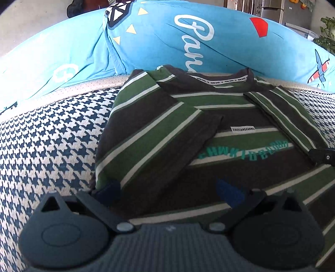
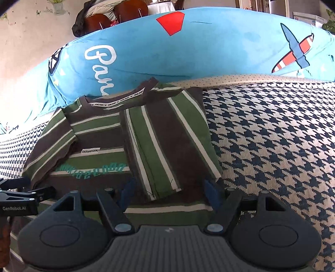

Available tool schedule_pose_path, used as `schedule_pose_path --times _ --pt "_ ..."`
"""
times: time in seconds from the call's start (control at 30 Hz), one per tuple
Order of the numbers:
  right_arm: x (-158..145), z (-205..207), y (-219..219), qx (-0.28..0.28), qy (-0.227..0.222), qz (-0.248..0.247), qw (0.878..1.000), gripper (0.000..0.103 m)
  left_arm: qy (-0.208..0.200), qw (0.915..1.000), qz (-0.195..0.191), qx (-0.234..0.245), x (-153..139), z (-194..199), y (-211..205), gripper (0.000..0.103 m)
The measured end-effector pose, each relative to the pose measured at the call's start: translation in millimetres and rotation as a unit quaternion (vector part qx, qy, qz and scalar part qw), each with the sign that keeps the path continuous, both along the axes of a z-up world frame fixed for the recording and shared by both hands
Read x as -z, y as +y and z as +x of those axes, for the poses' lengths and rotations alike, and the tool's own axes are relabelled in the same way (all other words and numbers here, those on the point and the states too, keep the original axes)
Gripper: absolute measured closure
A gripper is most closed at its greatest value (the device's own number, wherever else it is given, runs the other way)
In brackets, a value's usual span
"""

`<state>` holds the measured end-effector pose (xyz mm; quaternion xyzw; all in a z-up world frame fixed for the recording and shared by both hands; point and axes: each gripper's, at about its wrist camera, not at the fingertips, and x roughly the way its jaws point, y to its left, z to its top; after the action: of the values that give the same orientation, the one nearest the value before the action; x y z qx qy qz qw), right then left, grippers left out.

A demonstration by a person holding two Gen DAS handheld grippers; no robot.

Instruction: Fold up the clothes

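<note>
A T-shirt (image 1: 159, 134) with green, dark brown and white stripes lies flat on the houndstooth cover (image 1: 52, 136), collar at the far side. Both its sides are folded in over the chest print. My left gripper (image 1: 168, 190) stands wide open low over the shirt's near left part, its left pad at the shirt's edge, nothing between the pads. The right gripper's tip (image 1: 322, 155) shows at the right edge. In the right wrist view my right gripper (image 2: 170, 191) is open, straddling the near end of the shirt's (image 2: 167, 142) folded right flap. The left gripper (image 2: 21, 194) shows at far left.
A large blue printed cushion (image 1: 167, 41) lies right behind the collar and spans the far side (image 2: 167, 52). The houndstooth cover (image 2: 272, 146) stretches to the shirt's right. Wooden chairs (image 2: 125, 10) and a plant (image 1: 328, 31) stand beyond.
</note>
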<state>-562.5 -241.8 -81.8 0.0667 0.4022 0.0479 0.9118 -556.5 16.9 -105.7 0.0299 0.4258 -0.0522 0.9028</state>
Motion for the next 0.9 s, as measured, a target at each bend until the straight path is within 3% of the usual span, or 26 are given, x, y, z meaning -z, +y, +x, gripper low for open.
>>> schedule_pose_path --times 0.2,0.4,0.67,0.8,0.9 --pt "-3 1 3 0.004 0.0 0.001 1.0 0.03 -0.002 1.0 -0.001 0.0 -3 -1 -1 0.0" --pt "-18 -3 0 0.011 -0.047 0.013 0.999 0.03 -0.011 0.9999 -0.007 -0.007 -8 1 0 0.0" --pt "-13 10 12 0.044 -0.018 -0.034 0.998 0.029 -0.01 0.9993 -0.015 -0.032 -8 10 8 0.0" --pt "0 18 22 0.052 0.014 -0.08 0.995 0.019 -0.003 0.9997 0.014 -0.017 -1 9 0 0.0" --pt "7 19 19 0.051 0.022 -0.073 0.996 0.012 -0.007 0.9997 0.021 -0.013 1 7 -2 0.0"
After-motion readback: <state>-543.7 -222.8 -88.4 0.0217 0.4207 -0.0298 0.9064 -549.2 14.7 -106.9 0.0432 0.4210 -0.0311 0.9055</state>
